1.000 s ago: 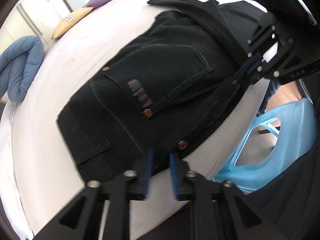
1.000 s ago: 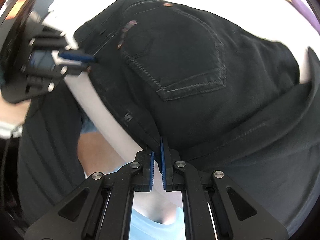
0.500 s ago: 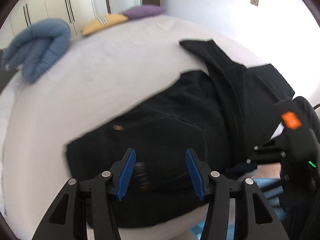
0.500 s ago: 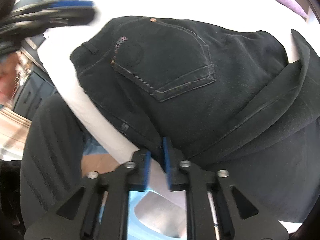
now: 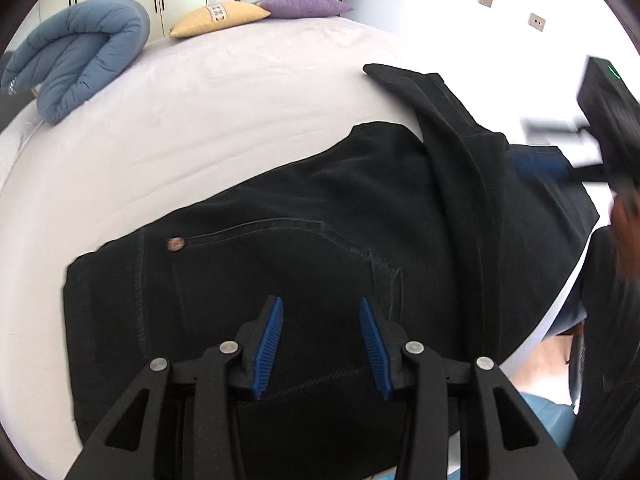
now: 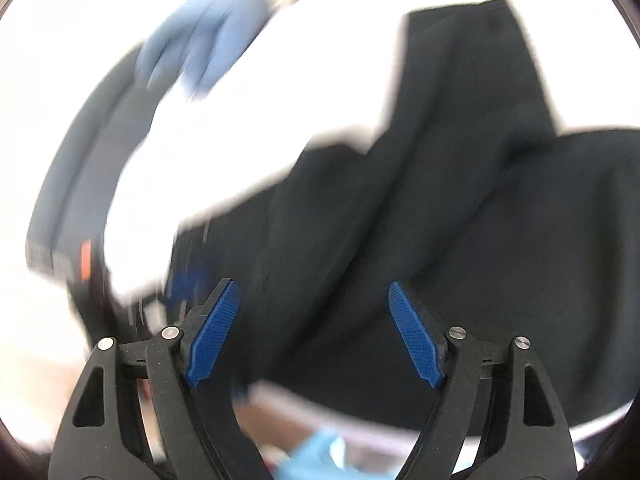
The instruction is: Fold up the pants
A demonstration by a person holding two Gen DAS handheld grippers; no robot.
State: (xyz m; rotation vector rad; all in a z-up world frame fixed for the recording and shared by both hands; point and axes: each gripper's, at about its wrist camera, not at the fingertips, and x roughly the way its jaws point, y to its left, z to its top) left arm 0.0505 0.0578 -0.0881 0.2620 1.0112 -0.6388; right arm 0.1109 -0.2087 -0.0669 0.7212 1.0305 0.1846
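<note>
two grippers, both holding nothing. left gripper: blue pads spread wide, hanging over the seat of the pants, no contact evident. right gripper: pads spread wider, above the same dark cloth; view heavily blurred, so touch cannot be told. pants: black denim, lying on the white bed near its front edge, one leg folded diagonally across the body, back pocket and a copper rivet facing up. also present: blue duvet, yellow pillow, purple pillow, all well apart at the far side. risks, judged: cloth close to the bed edge may slide off if tugged; a pinch taking one layer would drag the fold crooked; the loose crossed leg may slip open.
</note>
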